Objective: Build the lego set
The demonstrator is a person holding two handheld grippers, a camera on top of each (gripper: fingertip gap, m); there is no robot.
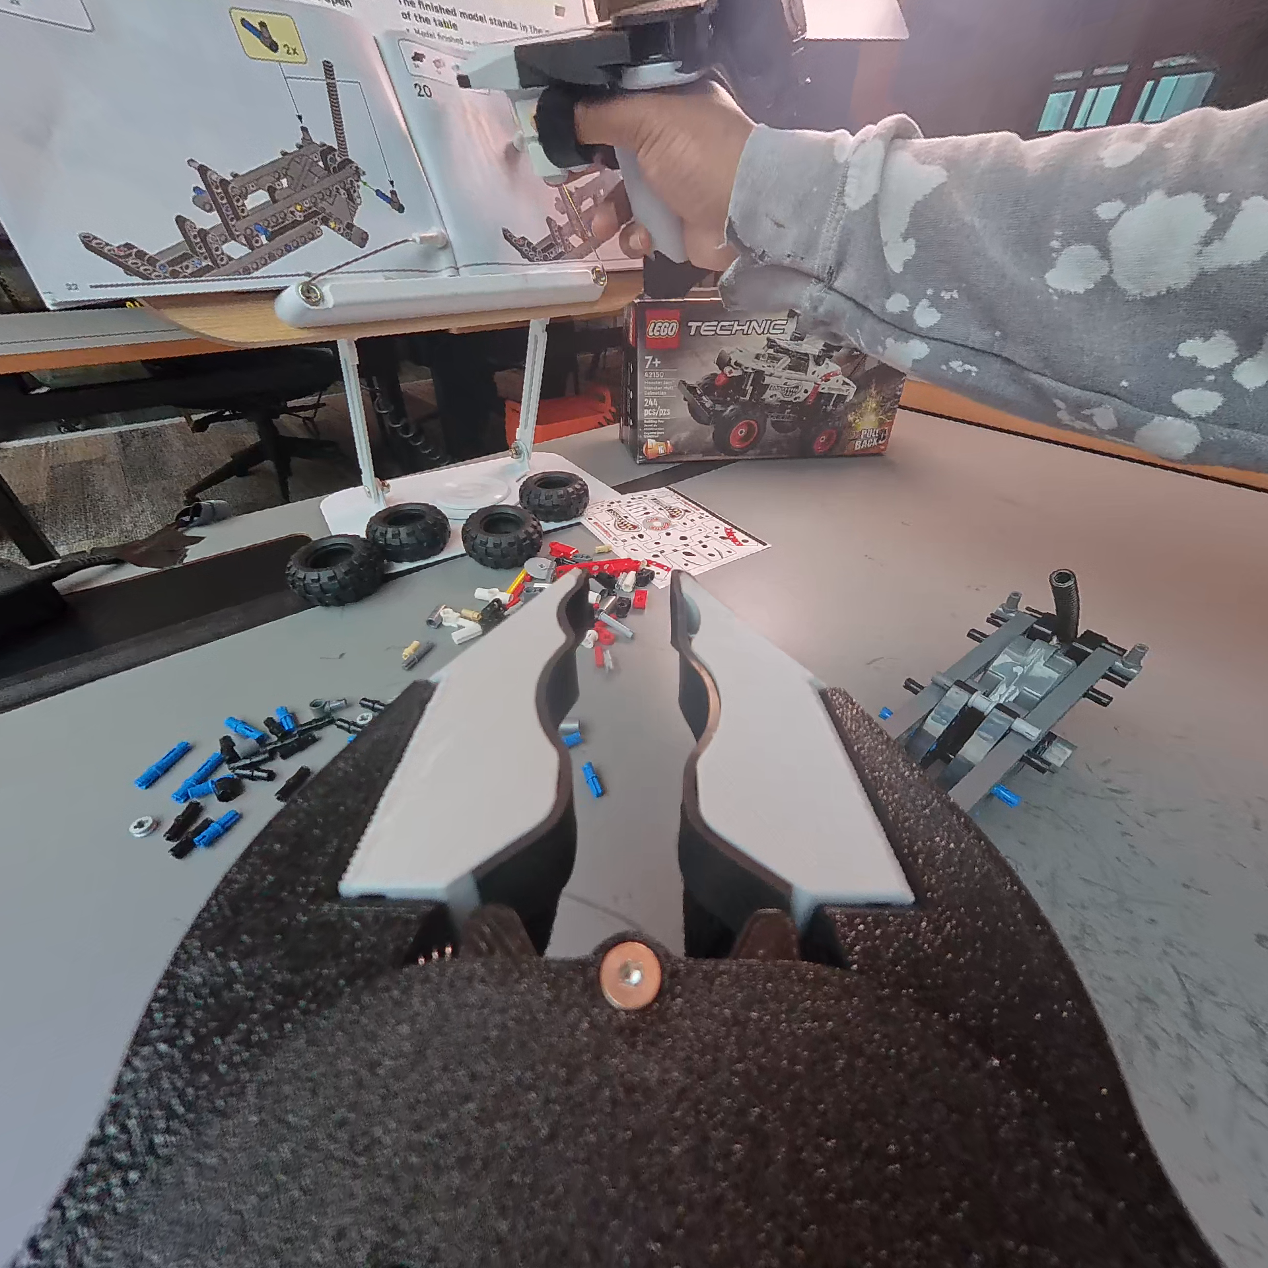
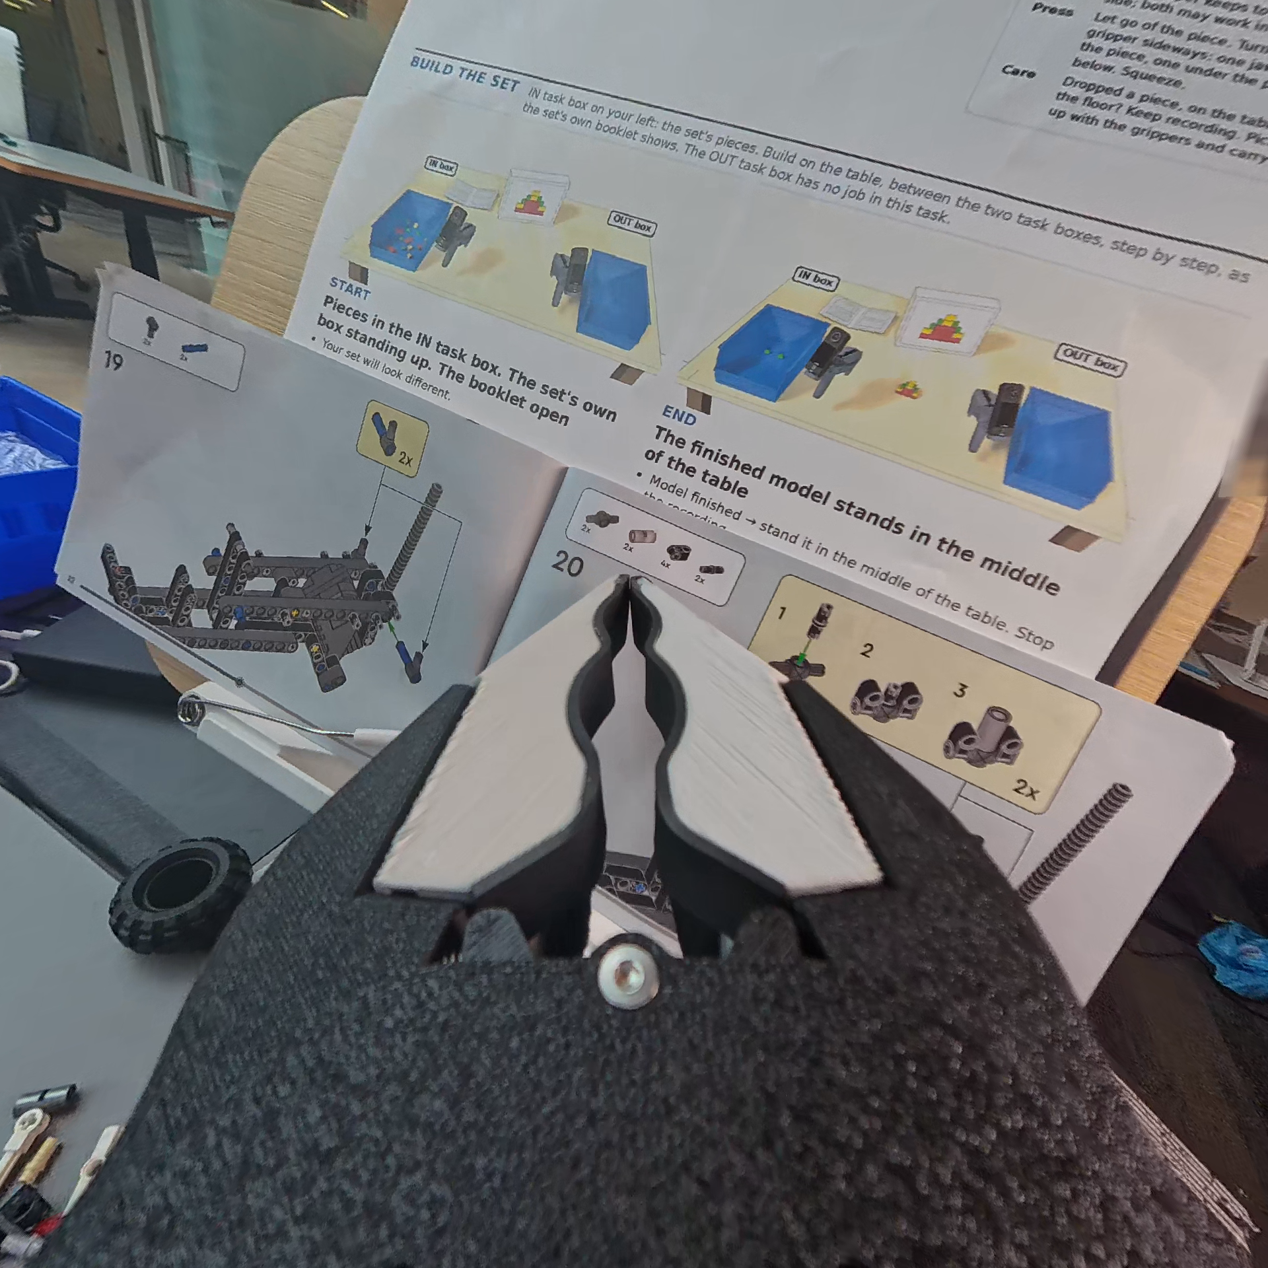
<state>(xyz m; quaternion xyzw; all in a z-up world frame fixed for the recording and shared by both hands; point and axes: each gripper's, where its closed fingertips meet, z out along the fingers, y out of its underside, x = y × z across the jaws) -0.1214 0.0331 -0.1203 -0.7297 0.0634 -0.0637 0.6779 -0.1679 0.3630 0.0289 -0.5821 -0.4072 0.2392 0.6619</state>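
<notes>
Grey-sleeved arm lifts right gripper (image 2: 628,583), tips together, toward booklet (image 2: 274,521)

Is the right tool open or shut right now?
Shut, and empty: in the right wrist view the right tool's fingertips meet in front of the instruction booklet, with nothing between them.

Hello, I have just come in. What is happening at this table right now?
A person is building a Lego truck with two hand-held grippers. The right gripper, shut and empty, is raised to the open instruction booklet on its stand, as if checking the next step. The left gripper is open and empty over the loose small pieces on the grey table. The half-built chassis lies to its right, untouched. Four black tyres and the set's box wait farther back.
</notes>
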